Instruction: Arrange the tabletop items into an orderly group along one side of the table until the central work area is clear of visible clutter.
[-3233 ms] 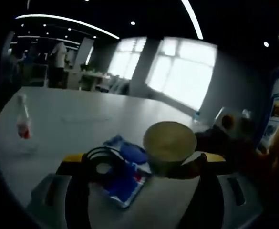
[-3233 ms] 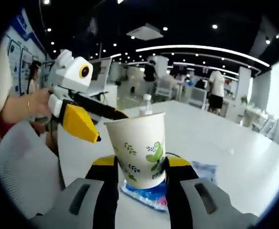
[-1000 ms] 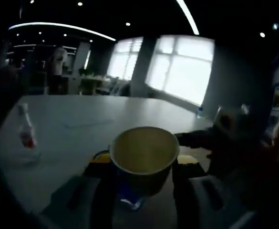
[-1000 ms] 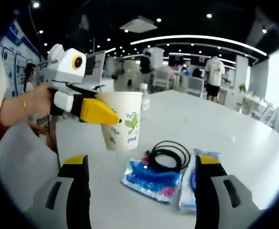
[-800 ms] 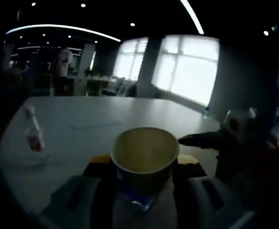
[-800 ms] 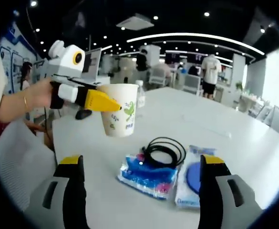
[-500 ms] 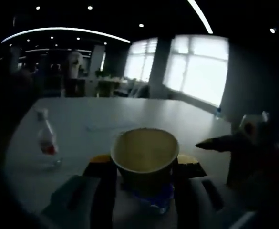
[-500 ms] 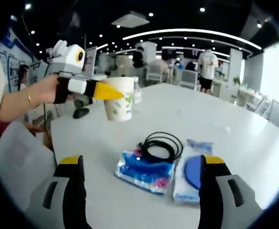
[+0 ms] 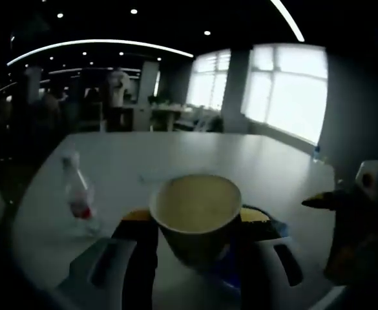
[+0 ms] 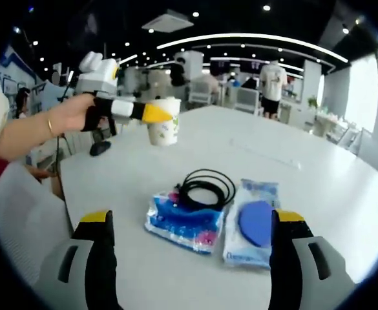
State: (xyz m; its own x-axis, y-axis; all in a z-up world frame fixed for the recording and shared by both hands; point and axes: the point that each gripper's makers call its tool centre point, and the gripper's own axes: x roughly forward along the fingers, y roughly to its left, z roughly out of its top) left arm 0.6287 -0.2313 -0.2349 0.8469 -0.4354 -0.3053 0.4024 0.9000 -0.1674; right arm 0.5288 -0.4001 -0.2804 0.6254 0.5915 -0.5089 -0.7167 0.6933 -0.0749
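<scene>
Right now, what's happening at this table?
A person is tidying the table. The left gripper holds a paper cup lifted off it. The right gripper is open and empty, above a black cable coiled on a blue packet, beside a white packet. A bottle stands apart.

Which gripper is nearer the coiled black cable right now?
Right. The right gripper hangs open just short of the coiled black cable on the blue packet; the left gripper, holding the paper cup, is farther beyond it.
</scene>
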